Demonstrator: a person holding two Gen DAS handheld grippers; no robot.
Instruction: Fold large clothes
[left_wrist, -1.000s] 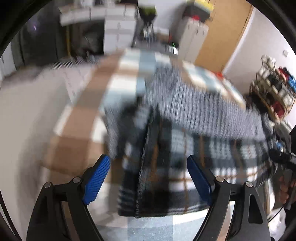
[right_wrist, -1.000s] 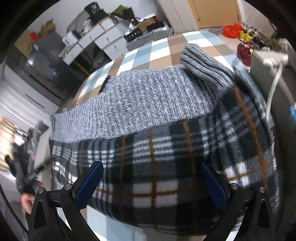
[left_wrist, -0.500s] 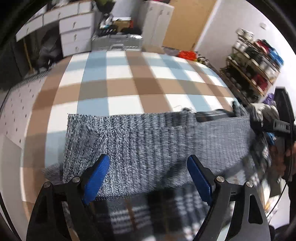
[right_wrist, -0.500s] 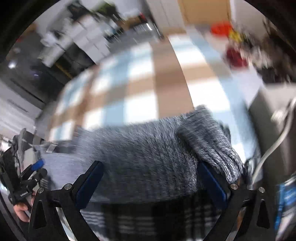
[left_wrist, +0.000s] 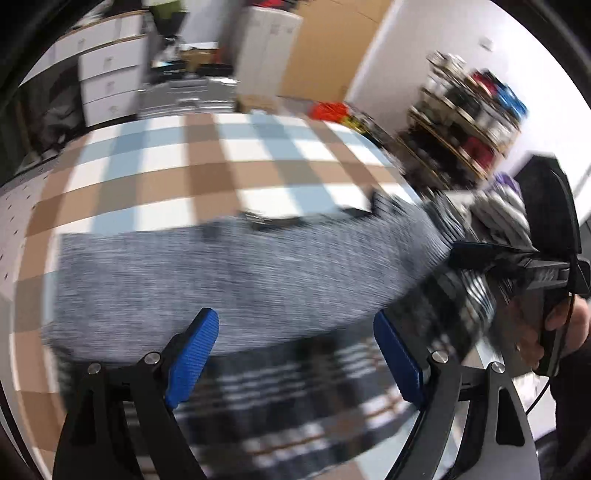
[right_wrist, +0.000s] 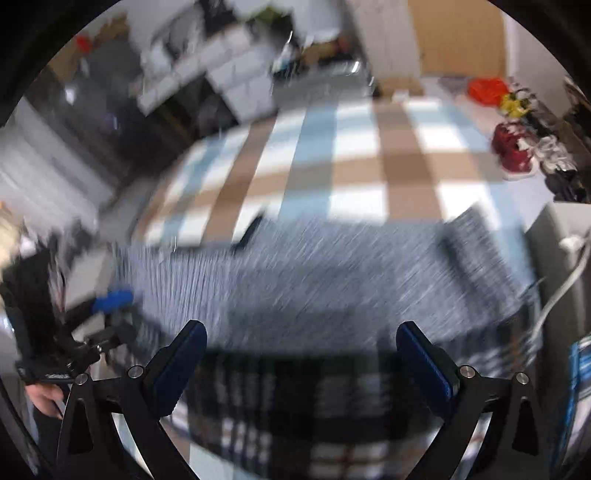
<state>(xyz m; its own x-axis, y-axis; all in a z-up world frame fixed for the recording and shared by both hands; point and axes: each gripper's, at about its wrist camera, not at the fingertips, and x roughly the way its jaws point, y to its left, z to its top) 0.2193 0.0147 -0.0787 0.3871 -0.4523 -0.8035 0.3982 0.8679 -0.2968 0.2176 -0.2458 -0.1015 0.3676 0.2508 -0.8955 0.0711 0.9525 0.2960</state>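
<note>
1. Plainly between grasps, judged from the left wrist view: left tongs (left_wrist: 295, 354) spread wide, blue ribbed pads (left_wrist: 192, 360) clear of any cloth, nothing gripped. Hovering over a grey knit sweater (left_wrist: 221, 280) laid flat across a dark plaid fleece garment (left_wrist: 295, 402), both on a checked cover (left_wrist: 207, 173) of brown, pale blue and white squares; whether bed or bench underneath, cannot tell. Off to the right edge, right tongs (left_wrist: 458, 254) reaching at the sweater's end, a hand (left_wrist: 561, 332) on the grip behind; whether touching the knit, too blurred to tell.

2. Seen from the right wrist view: right tongs (right_wrist: 301, 354) likewise released, jaws wide apart, empty. Same sweater (right_wrist: 314, 273) spread broad below, one sleeve (right_wrist: 476, 258) doubled back over the body at the right. Plaid fleece (right_wrist: 295, 402) showing nearest the camera. Left tongs (right_wrist: 110, 299) at the far left, over the sweater's edge.

3. Likely step: choosing corners for the next fold. Next move calls for dropping both tongs onto one edge, pinching through the knit alone, not the fleece beneath.

4. Knit chunky, ribbed, stretchy, prone to sag; fleece soft, thick, plush; cover smooth and flat.
</note>
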